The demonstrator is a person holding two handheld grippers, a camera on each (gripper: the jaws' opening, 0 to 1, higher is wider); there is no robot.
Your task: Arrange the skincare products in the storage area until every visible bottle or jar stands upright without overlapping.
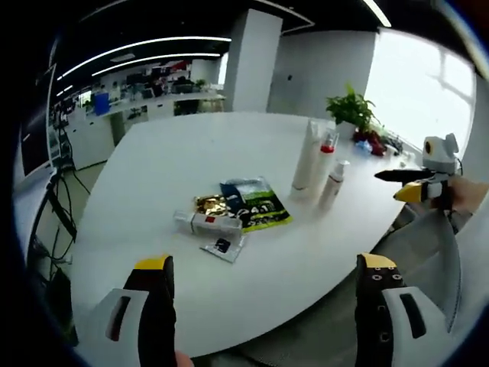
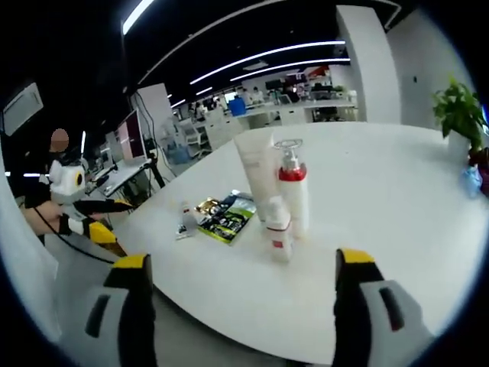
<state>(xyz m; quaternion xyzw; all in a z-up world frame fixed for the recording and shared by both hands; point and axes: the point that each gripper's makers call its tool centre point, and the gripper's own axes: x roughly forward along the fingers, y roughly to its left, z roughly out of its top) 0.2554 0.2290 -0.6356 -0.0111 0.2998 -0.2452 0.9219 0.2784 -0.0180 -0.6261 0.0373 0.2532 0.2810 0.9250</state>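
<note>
The fallen bottle (image 1: 206,223) lies flat on the bench (image 1: 191,153), long axis crosswise. It is dead ahead of the left claw (image 1: 263,267), the nearer one. Both claws, the right claw (image 2: 241,264) included, are spread and empty.

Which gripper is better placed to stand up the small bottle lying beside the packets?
Probably the left gripper: the lying bottle sits nearer its open jaws. The right gripper faces the upright bottles.
</note>
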